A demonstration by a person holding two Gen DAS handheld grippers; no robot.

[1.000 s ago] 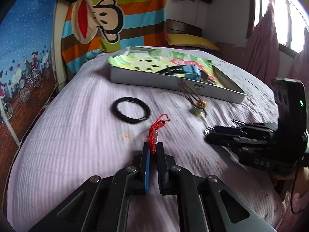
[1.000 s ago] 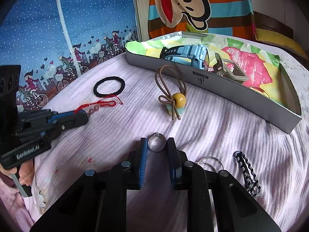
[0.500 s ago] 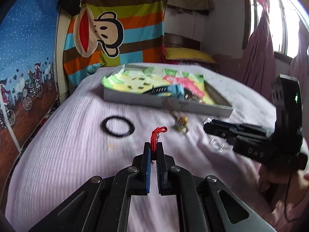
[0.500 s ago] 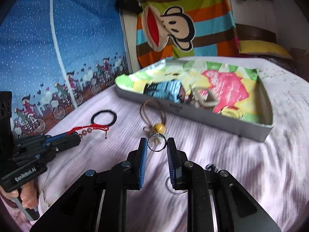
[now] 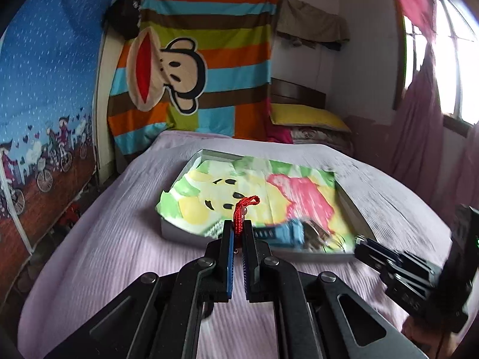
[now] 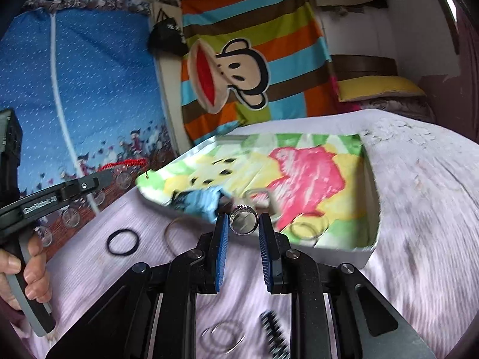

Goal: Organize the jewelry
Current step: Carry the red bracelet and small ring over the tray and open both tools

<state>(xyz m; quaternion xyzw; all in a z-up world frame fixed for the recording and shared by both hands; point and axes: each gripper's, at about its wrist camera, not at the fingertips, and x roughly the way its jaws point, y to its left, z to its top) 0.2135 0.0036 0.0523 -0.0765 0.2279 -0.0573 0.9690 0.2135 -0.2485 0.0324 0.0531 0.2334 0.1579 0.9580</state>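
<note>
A red cord (image 5: 243, 213) with pale beads is clamped between the closed jaws of the left gripper (image 5: 238, 240), its loop standing up above the fingertips, and is held in the air just before the near edge of the box (image 5: 191, 237). The box rests on the lilac bedspread (image 5: 104, 239) and is lined with a bright patterned paper; a blue watch (image 6: 199, 202) lies in its near part. A silver ring (image 6: 243, 223) is gripped edge-on between the fingers of the right gripper (image 6: 243, 227), above the near wall of the box. On the bedspread outside the box, a black hair tie (image 6: 122, 242), a brown cord loop (image 6: 176, 236), thin wire rings (image 6: 221, 339) and a black clip (image 6: 274, 336) are seen. A hand (image 6: 18, 272) is seen on the left gripper's handle.
</note>
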